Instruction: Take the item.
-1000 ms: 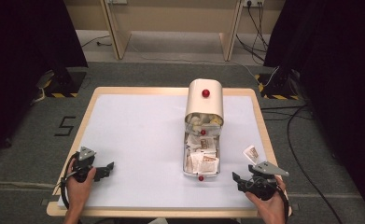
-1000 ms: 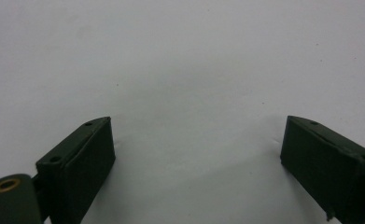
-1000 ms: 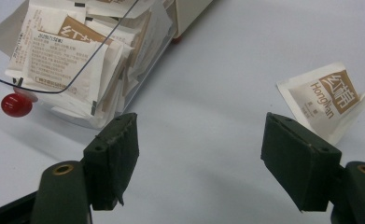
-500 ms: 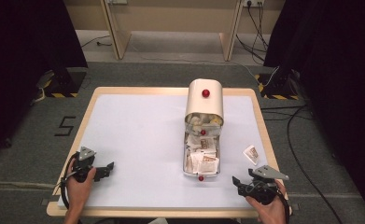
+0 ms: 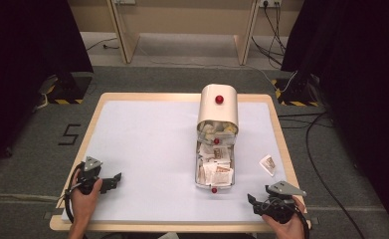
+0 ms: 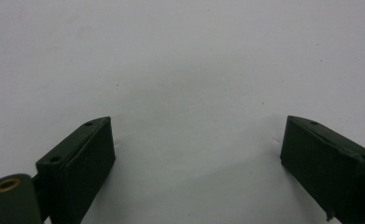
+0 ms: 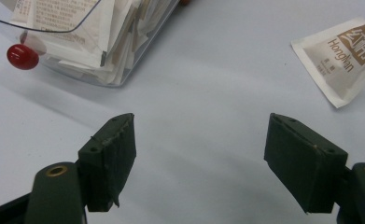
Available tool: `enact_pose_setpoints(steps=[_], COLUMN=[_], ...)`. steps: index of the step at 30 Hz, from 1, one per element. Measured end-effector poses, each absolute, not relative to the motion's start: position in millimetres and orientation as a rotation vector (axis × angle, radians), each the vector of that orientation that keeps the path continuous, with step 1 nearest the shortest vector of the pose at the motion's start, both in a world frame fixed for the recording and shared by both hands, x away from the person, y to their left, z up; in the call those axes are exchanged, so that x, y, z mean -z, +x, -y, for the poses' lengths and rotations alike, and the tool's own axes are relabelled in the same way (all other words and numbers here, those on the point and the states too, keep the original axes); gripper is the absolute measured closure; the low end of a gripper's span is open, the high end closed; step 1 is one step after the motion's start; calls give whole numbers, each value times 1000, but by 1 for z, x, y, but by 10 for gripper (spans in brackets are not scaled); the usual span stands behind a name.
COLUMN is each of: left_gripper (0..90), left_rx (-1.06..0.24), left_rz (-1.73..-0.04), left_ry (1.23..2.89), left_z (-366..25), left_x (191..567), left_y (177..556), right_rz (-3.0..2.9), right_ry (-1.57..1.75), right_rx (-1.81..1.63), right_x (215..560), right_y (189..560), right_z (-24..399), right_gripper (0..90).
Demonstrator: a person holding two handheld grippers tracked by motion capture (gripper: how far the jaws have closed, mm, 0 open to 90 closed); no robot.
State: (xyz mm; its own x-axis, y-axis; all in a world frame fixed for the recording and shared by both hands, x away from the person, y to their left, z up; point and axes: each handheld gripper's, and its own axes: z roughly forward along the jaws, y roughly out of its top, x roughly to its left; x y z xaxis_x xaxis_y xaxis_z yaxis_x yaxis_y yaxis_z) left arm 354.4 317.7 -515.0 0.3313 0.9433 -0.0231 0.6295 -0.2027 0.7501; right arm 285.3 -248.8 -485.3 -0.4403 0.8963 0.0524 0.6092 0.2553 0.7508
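A clear drawer [image 5: 215, 170] full of tea sachets stands pulled out from a cream container [image 5: 218, 110] with a red knob [image 5: 219, 99] at mid-right of the table. One loose sachet [image 5: 267, 164] [image 7: 343, 58] lies flat to the right of the drawer. My right gripper [image 5: 257, 203] [image 7: 201, 154] is open and holds nothing, near the front right edge, short of the sachet and the drawer's red knob [image 7: 22, 56]. My left gripper [image 5: 113, 179] [image 6: 196, 158] is open over bare white surface at the front left.
The white table top [image 5: 147, 144] has a wooden rim. The drawer's clear wall [image 7: 119, 56] lies just ahead-left of the right jaws. Cables and yellow-black striped blocks [image 5: 291, 94] lie on the floor beyond the table.
My right gripper has pulled back toward the front edge, away from the loose sachet, which stays flat on the table. The left gripper has not moved.
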Motion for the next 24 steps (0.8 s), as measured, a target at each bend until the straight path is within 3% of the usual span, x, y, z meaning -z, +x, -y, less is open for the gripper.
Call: enact_pose_setpoints(steps=[24], left_gripper=[90], left_rx=[-596], left_rz=[-1380], left_ry=[1926], left_z=[-317], left_x=[515], left_y=[354], right_rz=[-2208], right_ry=[1372], right_rx=[-873], right_x=[498], right_y=[275], right_z=[250], right_gripper=[213])
